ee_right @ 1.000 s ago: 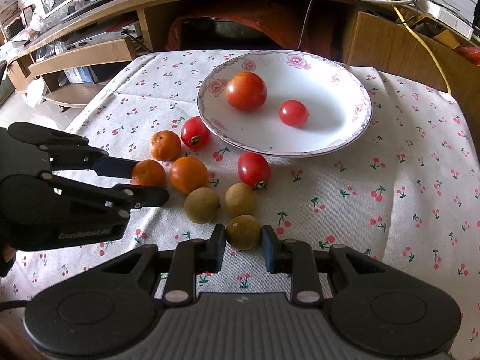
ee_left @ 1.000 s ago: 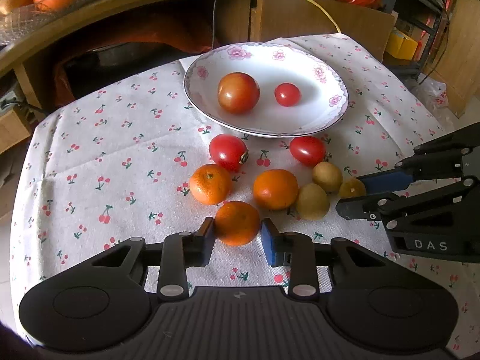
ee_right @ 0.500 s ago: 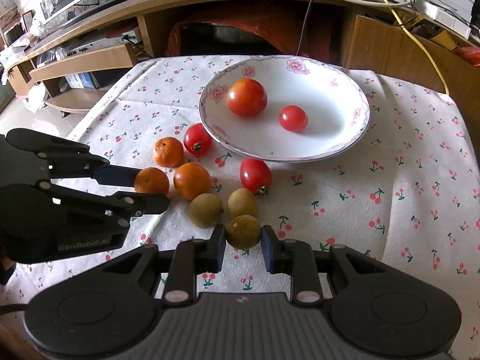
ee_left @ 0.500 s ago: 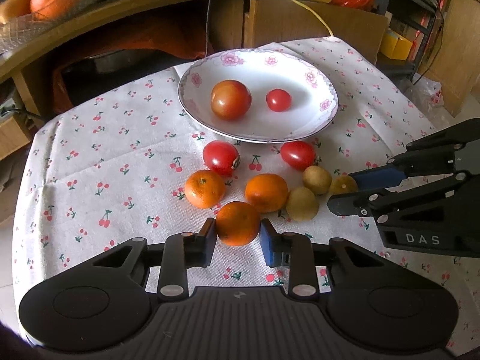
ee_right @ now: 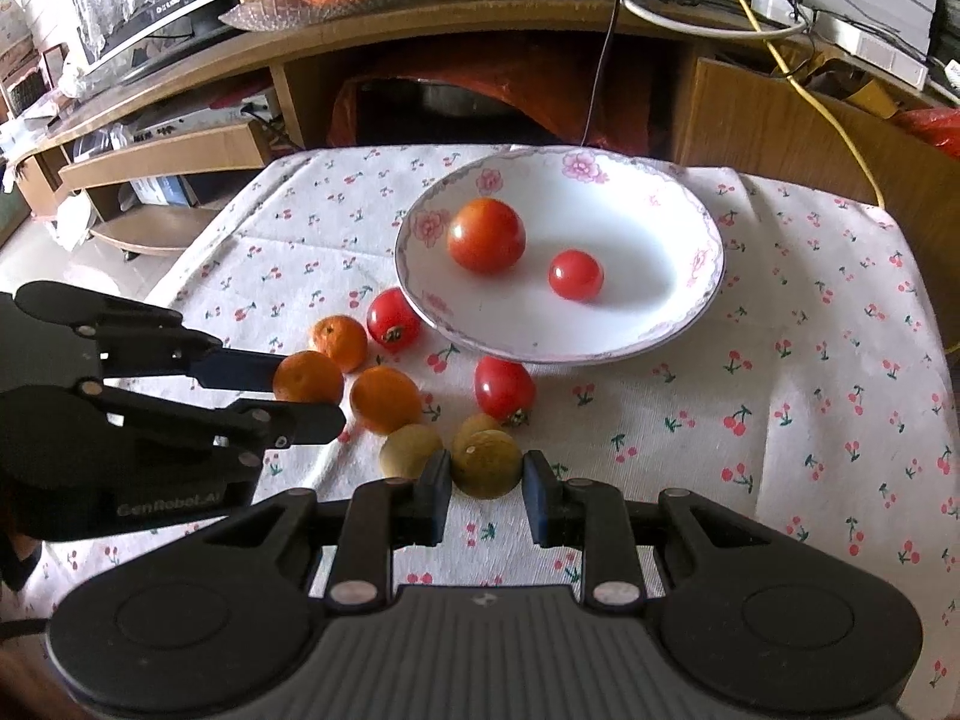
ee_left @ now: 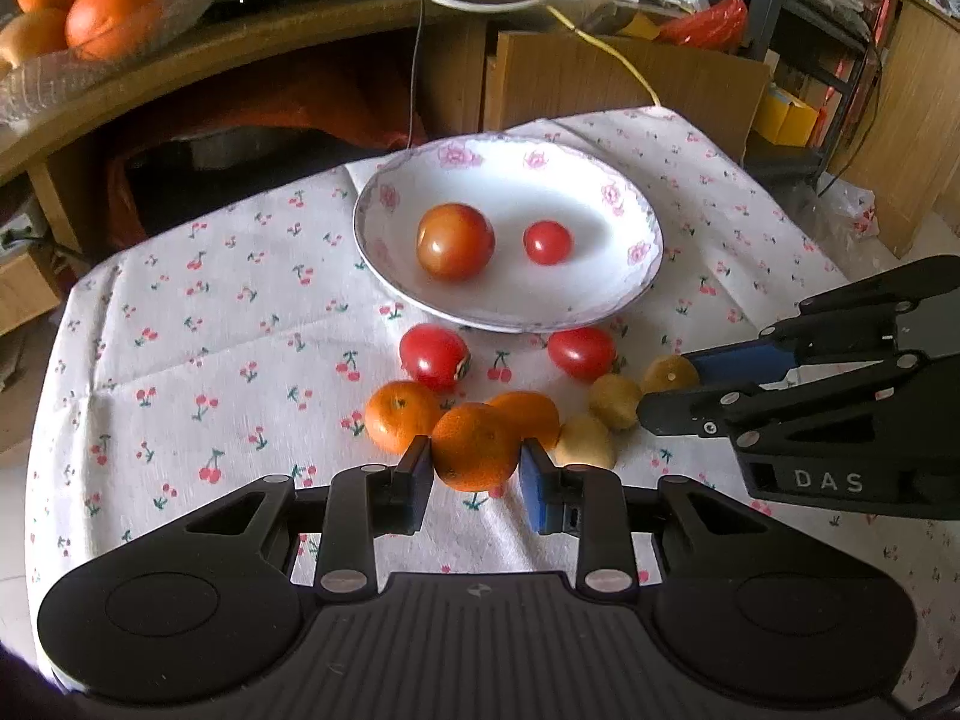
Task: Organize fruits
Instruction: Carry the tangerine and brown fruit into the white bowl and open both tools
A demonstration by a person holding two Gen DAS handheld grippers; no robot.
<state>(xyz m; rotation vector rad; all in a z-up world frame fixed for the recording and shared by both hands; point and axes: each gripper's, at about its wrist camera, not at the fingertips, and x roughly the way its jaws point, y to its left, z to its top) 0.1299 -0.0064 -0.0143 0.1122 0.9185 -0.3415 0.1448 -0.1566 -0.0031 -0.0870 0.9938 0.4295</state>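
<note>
My left gripper (ee_left: 475,474) is shut on an orange tangerine (ee_left: 475,445) and holds it above the cloth; it also shows in the right wrist view (ee_right: 308,376). My right gripper (ee_right: 487,487) is shut on a brown-green kiwi (ee_right: 486,463), also seen in the left wrist view (ee_left: 669,373). A white flowered plate (ee_left: 624,294) holds a large tomato (ee_left: 455,241) and a small tomato (ee_left: 546,242). On the cloth lie two more tomatoes (ee_left: 433,356), two tangerines (ee_left: 399,423) and two kiwis (ee_left: 613,401).
The table carries a cherry-print cloth (ee_left: 210,330). Behind it stands a wooden desk (ee_left: 252,42) with a glass dish of oranges (ee_left: 90,6) and cables. A low shelf (ee_right: 156,162) stands at the left in the right wrist view.
Both grippers have lifted upward and back with their fruit held. The tangerine and the kiwi have risen off the cloth, and the table looks smaller and farther.
</note>
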